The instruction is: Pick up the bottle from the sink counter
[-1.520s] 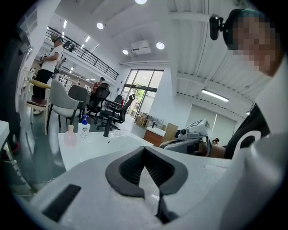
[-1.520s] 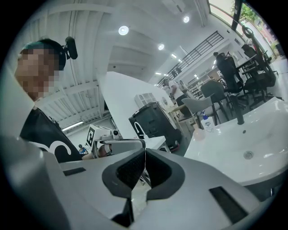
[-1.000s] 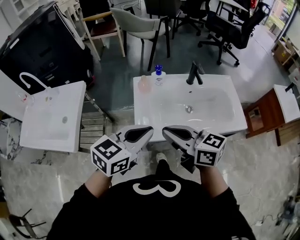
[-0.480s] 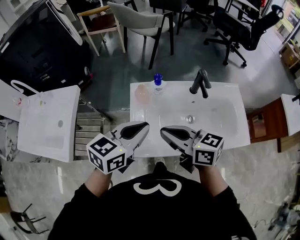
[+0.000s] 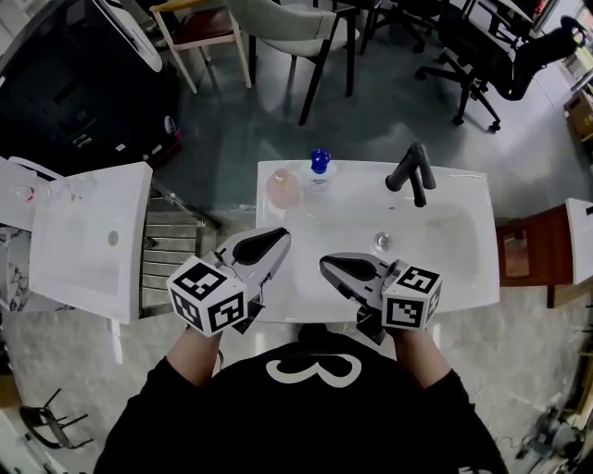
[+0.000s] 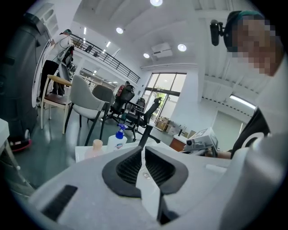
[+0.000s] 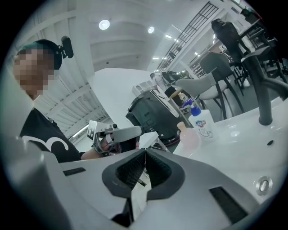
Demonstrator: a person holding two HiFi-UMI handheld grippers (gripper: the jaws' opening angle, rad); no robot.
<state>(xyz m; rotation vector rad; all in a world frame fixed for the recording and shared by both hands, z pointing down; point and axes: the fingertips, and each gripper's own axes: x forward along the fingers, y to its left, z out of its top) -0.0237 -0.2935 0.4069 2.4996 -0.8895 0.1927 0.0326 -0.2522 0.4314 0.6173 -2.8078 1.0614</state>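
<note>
You're in an open office-type hall; swivel chairs (image 5: 505, 56) at the back; freestanding sink counters (image 5: 454, 278); mezzanine railing (image 6: 105, 57) up top.

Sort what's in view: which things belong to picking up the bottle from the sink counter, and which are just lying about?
Job: blue-topped bottle, pink bottle beside it (either may be meant), sink counter, left gripper, right gripper, both shut.
Lying about: black faucet, second white basin, grey chair, office chair.
</note>
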